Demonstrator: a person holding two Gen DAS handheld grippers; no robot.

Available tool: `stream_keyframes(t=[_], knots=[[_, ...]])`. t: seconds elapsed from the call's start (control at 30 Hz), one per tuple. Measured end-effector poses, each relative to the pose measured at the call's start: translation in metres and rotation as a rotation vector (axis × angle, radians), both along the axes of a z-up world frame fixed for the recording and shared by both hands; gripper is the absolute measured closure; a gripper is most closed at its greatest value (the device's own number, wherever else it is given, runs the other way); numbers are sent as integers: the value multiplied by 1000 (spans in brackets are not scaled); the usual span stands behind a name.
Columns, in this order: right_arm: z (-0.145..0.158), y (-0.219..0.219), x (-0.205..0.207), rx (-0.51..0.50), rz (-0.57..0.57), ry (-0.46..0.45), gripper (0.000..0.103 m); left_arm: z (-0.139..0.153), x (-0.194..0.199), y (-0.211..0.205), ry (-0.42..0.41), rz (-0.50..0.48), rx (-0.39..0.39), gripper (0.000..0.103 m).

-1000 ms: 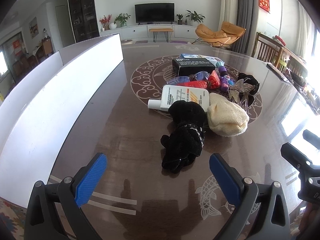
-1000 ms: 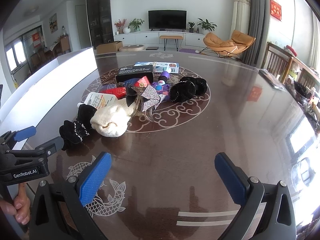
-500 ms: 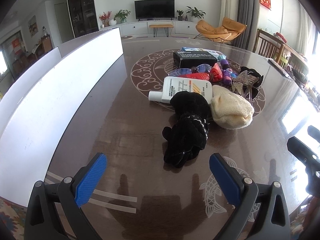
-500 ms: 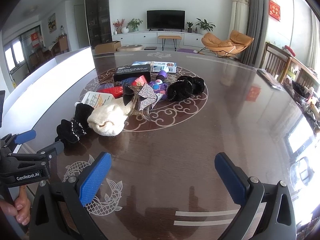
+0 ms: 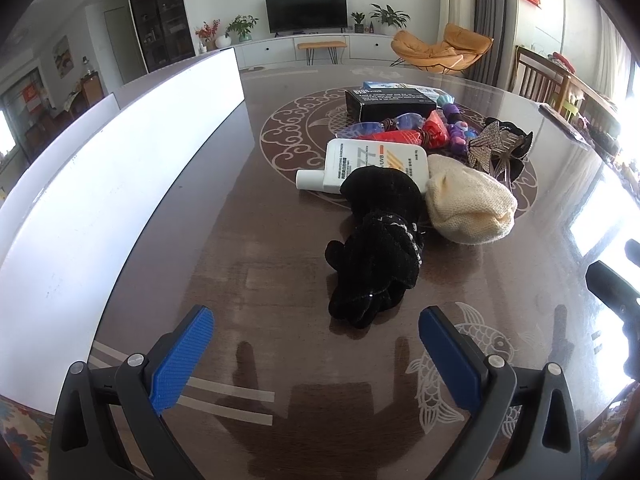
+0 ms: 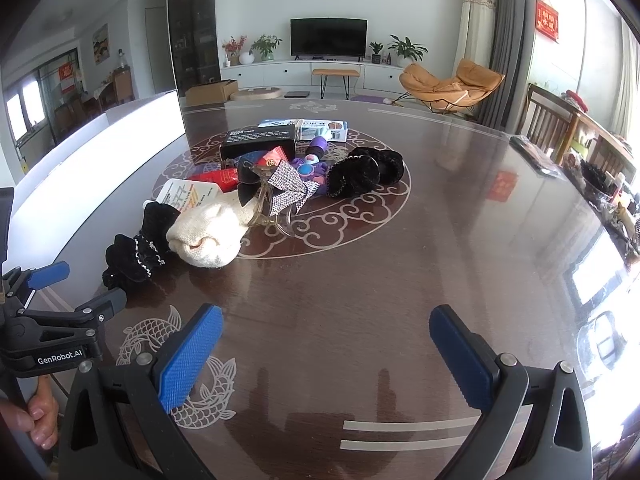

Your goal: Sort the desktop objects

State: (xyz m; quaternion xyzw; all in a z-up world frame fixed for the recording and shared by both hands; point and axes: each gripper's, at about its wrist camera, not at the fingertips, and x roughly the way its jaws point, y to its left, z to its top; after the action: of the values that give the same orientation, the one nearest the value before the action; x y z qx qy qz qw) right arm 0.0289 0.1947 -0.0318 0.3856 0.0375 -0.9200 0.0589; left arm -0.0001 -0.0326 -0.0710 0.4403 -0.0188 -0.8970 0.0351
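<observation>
A pile of small objects lies on the dark round table (image 5: pixel 248 240). Nearest is a black velvet scrunchie (image 5: pixel 380 256), with a cream knit item (image 5: pixel 468 204) and a white tube (image 5: pixel 372 160) touching it. Behind lie a black box (image 5: pixel 390 102), red packets (image 5: pixel 400 136), purple toys (image 5: pixel 456 130) and a rhinestone bow clip (image 5: pixel 490 142). My left gripper (image 5: pixel 316 352) is open, just short of the scrunchie. In the right wrist view my right gripper (image 6: pixel 326 354) is open over bare table, with the scrunchie (image 6: pixel 136 252), cream item (image 6: pixel 208 232) and black scrunchies (image 6: pixel 366 172) ahead.
A long white bin wall (image 5: pixel 120 184) runs along the table's left side. A hand (image 6: pixel 34 416) holds the left gripper's handle (image 6: pixel 52 344) at the right wrist view's left edge. Wooden chairs (image 6: pixel 552 128) stand past the table's right rim.
Both grippers have moved slightly forward toward the pile, so the objects look a little nearer. Both stay open and nothing on the table has shifted.
</observation>
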Motion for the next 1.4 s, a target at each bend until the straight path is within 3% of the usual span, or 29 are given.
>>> stream_keyframes(t=[0.9, 1.27, 1.4], knots=[[-13, 7, -6, -2, -27, -30, 0, -14, -10, 4, -54, -7, -28, 0], [-35, -17, -22, -94, 62, -162, 0, -16, -35, 0, -91, -29, -11, 0], [-47, -41, -54, 30, 81, -204, 0, -19, -67, -6, -112, -60, 49, 0]])
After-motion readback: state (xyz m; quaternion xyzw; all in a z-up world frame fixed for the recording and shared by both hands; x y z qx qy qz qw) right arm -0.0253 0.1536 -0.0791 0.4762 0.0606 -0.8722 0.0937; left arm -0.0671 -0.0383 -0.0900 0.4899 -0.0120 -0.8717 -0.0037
